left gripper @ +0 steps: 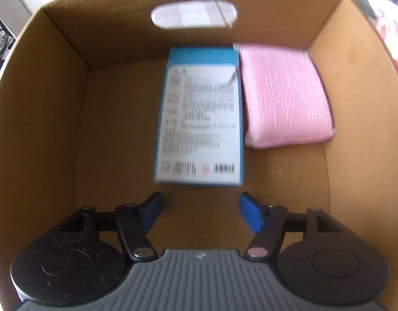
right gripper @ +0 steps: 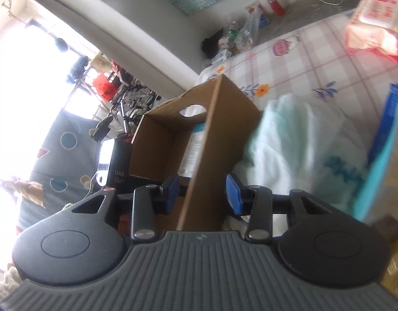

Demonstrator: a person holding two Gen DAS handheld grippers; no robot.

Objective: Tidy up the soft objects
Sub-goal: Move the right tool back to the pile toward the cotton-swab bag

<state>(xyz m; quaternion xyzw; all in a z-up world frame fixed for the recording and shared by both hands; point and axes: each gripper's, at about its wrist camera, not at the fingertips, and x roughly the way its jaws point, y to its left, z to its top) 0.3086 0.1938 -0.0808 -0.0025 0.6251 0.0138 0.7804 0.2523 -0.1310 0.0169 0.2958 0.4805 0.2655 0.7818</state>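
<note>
The left tongs (left gripper: pixel 200 208) hung open and empty inside the cardboard box (left gripper: pixel 56 119), just short of the blue packet (left gripper: pixel 199 119). Bare floor lay left of it. The right tongs (right gripper: pixel 202 193) straddled the box's wall, jaws apart.

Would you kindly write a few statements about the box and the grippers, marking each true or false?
1. The brown cardboard box holds a blue-and-white printed packet and a folded pink cloth. True.
2. The pink cloth lies left of the packet in the left wrist view. False: it lies to the right.
3. The left gripper grips the packet. False: its jaws are open, with nothing between them.
4. A pale mint towel lies outside the box on the checked floral sheet. True.
5. The box has an oval handle hole. True.
</note>
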